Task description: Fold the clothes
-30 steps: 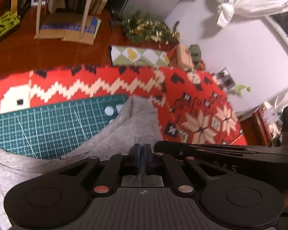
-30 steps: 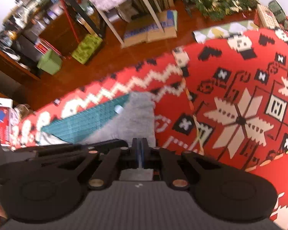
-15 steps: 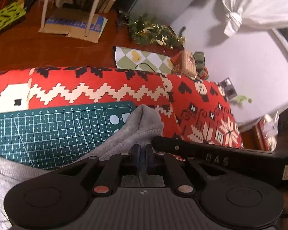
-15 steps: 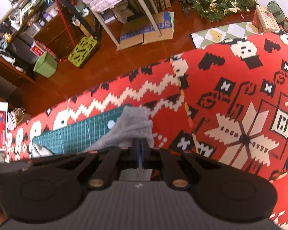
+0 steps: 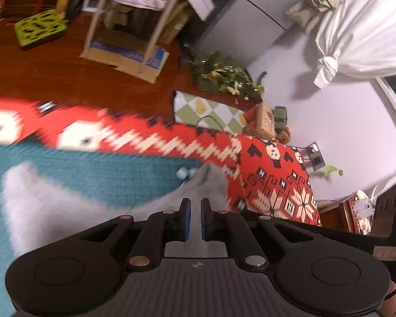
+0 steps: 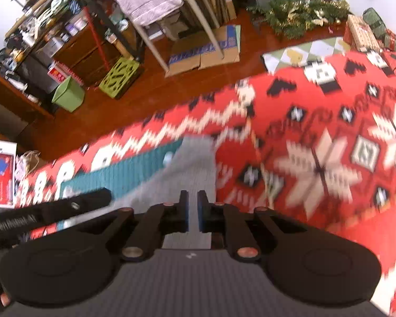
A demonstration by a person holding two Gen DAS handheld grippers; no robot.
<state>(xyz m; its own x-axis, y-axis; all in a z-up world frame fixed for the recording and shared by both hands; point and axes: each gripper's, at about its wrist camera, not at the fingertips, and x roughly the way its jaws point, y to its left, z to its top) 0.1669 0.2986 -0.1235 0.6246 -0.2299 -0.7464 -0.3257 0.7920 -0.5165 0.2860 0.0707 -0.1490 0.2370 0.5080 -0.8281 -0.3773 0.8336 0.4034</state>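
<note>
Grey cloth lay between both pairs of parted fingers, released or nearly so.

The grey garment (image 5: pixel 74 206) lay across the green cutting mat (image 5: pixel 97 169) on the red patterned blanket (image 6: pixel 316 132), one end reaching the mat's far right corner and spilling onto the blanket. The left gripper (image 5: pixel 193 219) and right gripper (image 6: pixel 193 215) sat side by side at that end, each with a narrow gap and cloth showing through it; whether either pinched fabric I could not tell. Judged risk: with the grip loose, the end could slide out and flop crooked, spoiling the fold.
</note>
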